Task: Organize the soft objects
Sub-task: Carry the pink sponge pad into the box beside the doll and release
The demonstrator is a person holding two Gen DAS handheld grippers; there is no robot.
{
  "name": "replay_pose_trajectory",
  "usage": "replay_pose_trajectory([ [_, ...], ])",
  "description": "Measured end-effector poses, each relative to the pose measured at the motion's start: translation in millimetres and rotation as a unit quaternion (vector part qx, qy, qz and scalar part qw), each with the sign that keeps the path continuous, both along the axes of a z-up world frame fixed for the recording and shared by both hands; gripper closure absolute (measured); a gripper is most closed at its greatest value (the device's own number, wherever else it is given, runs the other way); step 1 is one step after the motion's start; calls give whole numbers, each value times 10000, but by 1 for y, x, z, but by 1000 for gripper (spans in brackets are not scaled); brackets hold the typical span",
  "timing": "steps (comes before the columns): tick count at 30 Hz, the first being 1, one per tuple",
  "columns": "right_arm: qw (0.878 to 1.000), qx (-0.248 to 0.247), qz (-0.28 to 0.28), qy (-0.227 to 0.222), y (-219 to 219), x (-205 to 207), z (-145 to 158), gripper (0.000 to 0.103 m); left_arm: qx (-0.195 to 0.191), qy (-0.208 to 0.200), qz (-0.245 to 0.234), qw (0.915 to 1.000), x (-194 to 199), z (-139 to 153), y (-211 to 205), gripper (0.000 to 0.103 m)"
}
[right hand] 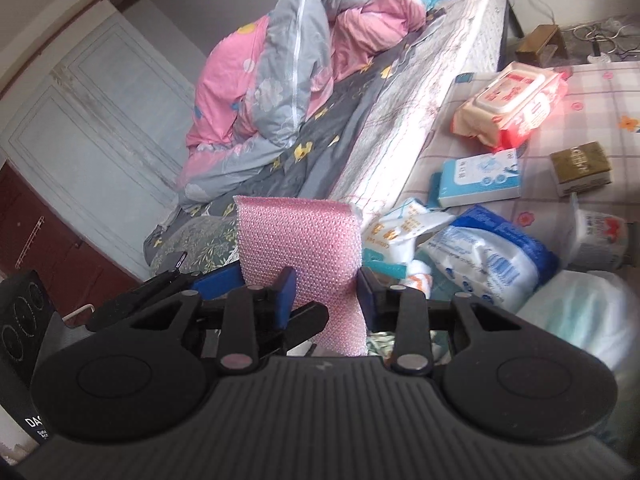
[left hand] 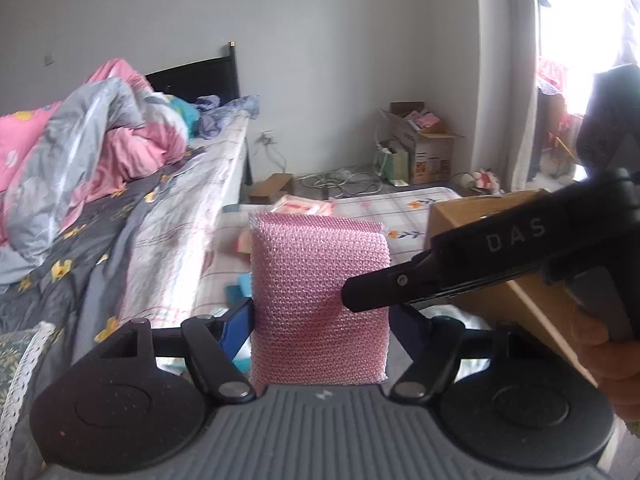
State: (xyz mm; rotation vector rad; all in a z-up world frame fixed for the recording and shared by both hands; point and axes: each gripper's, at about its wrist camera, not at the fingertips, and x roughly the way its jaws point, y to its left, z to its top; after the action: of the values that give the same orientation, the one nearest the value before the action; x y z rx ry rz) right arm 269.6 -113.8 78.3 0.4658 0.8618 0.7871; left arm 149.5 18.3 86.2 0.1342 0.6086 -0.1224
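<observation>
A pink mesh sponge (left hand: 316,264) stands upright in the air, held by both grippers. In the left wrist view my left gripper (left hand: 322,314) has its blue pads pressed on the sponge's two side edges. A black finger (left hand: 372,292) of my right gripper reaches in from the right and presses on the sponge's face. In the right wrist view the same sponge (right hand: 296,232) is pinched between the blue pads of my right gripper (right hand: 326,294). A blue finger (right hand: 218,280) of the left gripper touches its left edge.
A bed with a pink and grey quilt (left hand: 100,128) fills the left. A cardboard box (left hand: 480,216) stands at the right beside a hand (left hand: 608,360). The checked cloth (right hand: 592,80) holds a wet-wipes pack (right hand: 512,100), a tissue pack (right hand: 480,176), a gold box (right hand: 580,168) and a blue-white bag (right hand: 488,256).
</observation>
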Motion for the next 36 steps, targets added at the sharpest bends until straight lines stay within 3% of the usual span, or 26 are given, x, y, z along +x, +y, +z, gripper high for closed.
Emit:
replay_pose_trajectory([
  [5, 9972, -102, -744, 23, -85, -3, 3, 70, -58, 250, -738, 9969, 40, -4, -73, 29],
  [11, 9863, -357, -1534, 488, -189, 14, -13, 70, -183, 896, -1397, 9860, 102, -27, -164, 29],
  [16, 9735, -657, -1972, 952, -259, 40, -40, 70, -318, 1376, -1616, 9767, 151, -53, -222, 29],
  [21, 9650, -984, -2152, 1132, -297, 80, -62, 69, -375, 1714, -1505, 9729, 199, -78, -256, 28],
  [28, 9478, -1590, -2440, 1302, -316, 134, -115, 69, -248, 1990, -1188, 9725, 230, -105, -262, 28],
  [32, 9472, -1600, -2430, 1345, -311, 138, -130, 69, -199, 1808, -1180, 9762, 225, -92, -246, 28],
  [36, 9449, -1721, -2506, 1209, -307, 132, -122, 69, -275, 1635, -1063, 9804, 218, -72, -226, 28],
])
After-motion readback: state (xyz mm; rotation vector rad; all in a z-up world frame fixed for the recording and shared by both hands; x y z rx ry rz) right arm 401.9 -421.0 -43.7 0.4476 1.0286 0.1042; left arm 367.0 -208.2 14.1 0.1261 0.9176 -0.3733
